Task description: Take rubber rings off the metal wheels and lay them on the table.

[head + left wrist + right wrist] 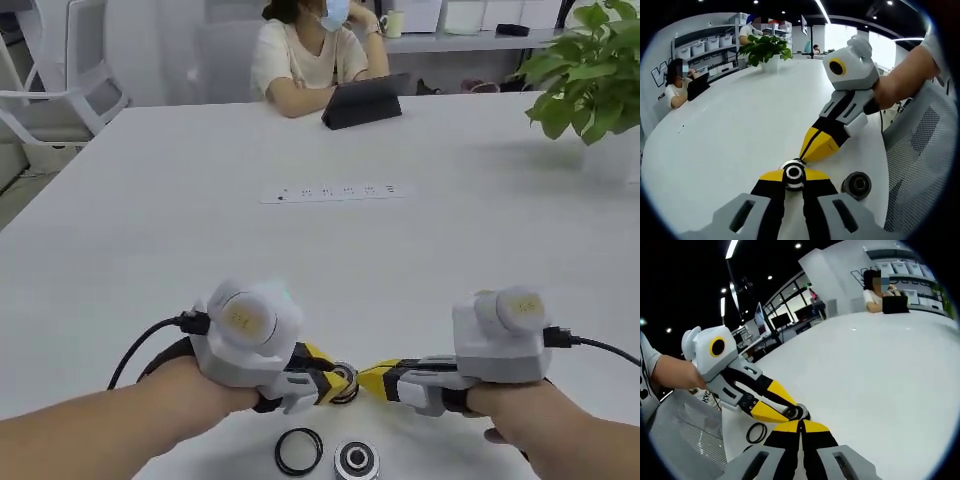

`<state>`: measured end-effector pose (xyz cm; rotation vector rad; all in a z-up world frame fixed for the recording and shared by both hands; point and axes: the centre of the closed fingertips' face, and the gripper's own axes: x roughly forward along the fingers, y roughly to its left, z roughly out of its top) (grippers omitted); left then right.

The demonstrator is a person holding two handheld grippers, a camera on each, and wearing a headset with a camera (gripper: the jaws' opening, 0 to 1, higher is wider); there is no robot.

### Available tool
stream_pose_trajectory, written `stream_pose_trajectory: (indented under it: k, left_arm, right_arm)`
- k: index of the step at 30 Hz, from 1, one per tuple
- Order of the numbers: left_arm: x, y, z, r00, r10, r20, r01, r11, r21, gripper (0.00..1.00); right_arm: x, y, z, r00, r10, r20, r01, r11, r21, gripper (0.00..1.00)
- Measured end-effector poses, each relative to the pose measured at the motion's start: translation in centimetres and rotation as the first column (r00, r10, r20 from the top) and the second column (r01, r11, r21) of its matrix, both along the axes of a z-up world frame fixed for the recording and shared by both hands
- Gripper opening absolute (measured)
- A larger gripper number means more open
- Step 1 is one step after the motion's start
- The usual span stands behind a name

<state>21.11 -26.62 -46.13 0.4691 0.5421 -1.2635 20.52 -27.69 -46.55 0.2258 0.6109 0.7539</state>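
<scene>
Metal wheel (793,173) sat clenched between the left tongs (333,385). The right tongs (800,423), jaws pressed together, touched its rim. A loose rubber ring (299,451) and a second wheel (357,459) lay on the table (300,260) just beside both tongs.

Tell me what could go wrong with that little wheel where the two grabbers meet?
The wheel sits just at the left gripper's tips. If the right gripper tugs hard, it might pop out and roll away. The other wheel lies close to the table's near edge, beside the loose ring, so a bump could knock it off.
</scene>
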Motion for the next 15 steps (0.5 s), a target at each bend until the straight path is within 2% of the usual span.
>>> stream_pose_trajectory:
  k: [15]
  left_arm:
    - [-0.03,0.01,-0.02,1.000,0.006,-0.002,-0.006,1.000,-0.003,0.07]
  right_arm:
    - [0.00,0.03,-0.02,1.000,0.010,0.010,-0.010,1.000,-0.016,0.00]
